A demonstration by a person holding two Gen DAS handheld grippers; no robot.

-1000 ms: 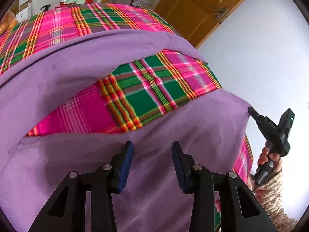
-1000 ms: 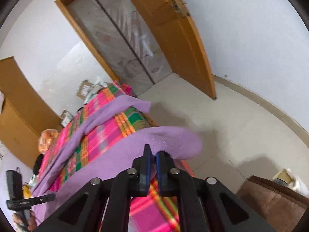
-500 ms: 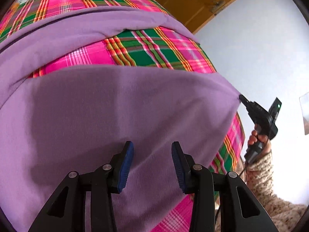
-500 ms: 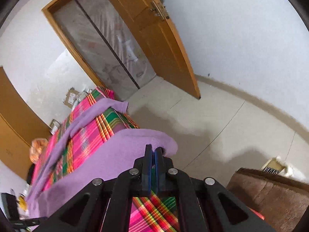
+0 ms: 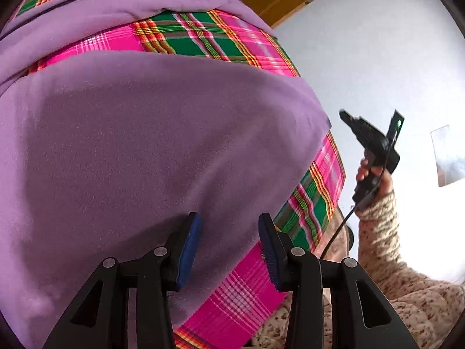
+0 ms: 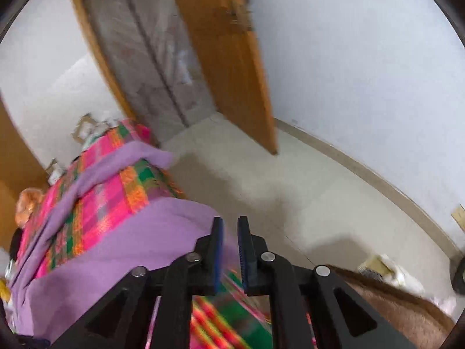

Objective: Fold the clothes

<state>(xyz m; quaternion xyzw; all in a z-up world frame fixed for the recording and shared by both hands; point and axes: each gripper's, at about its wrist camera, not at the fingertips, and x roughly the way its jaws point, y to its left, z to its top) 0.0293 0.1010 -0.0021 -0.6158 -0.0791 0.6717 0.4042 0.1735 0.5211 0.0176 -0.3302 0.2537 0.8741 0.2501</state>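
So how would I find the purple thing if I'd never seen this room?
Look for the surface covered in a bright pink and green plaid cloth. The purple garment lies spread on top of it. It is the only plain, soft, one-colour thing there; everything under it is checked.

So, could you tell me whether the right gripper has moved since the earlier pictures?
Yes: the right gripper has pulled away rightwards from the purple cloth's corner, jaws opening with nothing between them.
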